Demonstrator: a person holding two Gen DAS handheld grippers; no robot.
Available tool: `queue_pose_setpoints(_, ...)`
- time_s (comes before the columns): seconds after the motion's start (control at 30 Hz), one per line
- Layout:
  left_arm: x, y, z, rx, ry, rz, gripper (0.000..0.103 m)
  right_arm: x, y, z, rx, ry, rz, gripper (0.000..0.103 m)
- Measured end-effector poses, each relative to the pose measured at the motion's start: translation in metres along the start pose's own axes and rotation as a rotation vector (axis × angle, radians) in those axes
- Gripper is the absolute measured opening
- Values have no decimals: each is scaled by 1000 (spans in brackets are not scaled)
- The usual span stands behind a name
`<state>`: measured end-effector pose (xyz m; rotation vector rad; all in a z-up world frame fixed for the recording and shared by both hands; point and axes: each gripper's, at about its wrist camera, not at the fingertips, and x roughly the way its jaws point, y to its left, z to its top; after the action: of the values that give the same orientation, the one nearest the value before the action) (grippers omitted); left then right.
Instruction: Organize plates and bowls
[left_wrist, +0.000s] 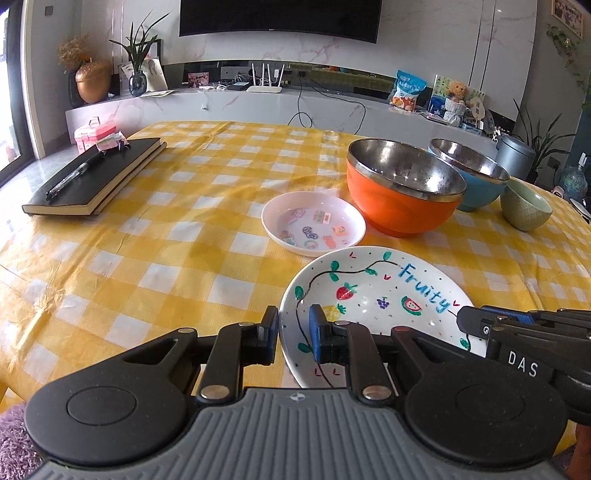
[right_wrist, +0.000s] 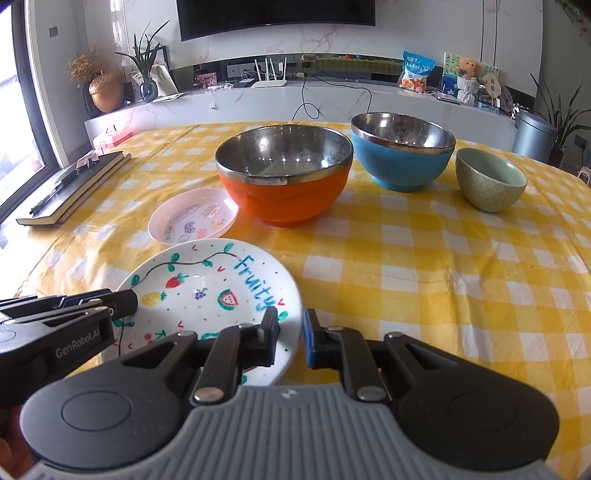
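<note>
A white plate (left_wrist: 373, 295) painted with fruit and the word "Fruity" lies nearest to me on the yellow checked tablecloth. My left gripper (left_wrist: 293, 326) is shut on its left rim, and my right gripper (right_wrist: 290, 332) is shut on its right rim. Each gripper shows in the other's view, the right gripper (left_wrist: 461, 321) and the left gripper (right_wrist: 131, 301). I cannot tell whether the plate (right_wrist: 214, 288) is lifted off the cloth. Behind it sit a small pink plate (right_wrist: 192, 218), an orange bowl (right_wrist: 284, 199), a blue bowl (right_wrist: 402, 162) and a small green bowl (right_wrist: 487, 188).
A black notebook (left_wrist: 92, 177) with a pen on it lies at the far left of the table, with a pink box (left_wrist: 94, 134) behind it. Bare tablecloth (right_wrist: 443, 277) stretches to the right of the Fruity plate. A cabinet with a router and plants runs along the far wall.
</note>
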<state>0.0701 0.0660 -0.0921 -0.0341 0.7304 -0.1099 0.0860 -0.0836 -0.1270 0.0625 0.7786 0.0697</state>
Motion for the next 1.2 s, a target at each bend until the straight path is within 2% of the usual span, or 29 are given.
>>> queue_pose_setpoints(0.2,0,0,-1,4,0,-4,21,-1,0,-1,-3,-3,13,18)
queue_pose_setpoints(0.5,-13,4,13,-9,24,14,43,-14,-7,7,18,-30,11,43)
queue_pose_setpoints(0.8,-22,18,38,-75,53,5,45,-26,2,32,10,-49,50,60)
queue_pose_setpoints(1.03,-14,28,57,-111,53,11,45,-14,16,56,19,-37,77,61)
queue_pose_setpoints(1.2,-3,32,71,-130,58,26,50,-1,20,70,60,-14,81,61)
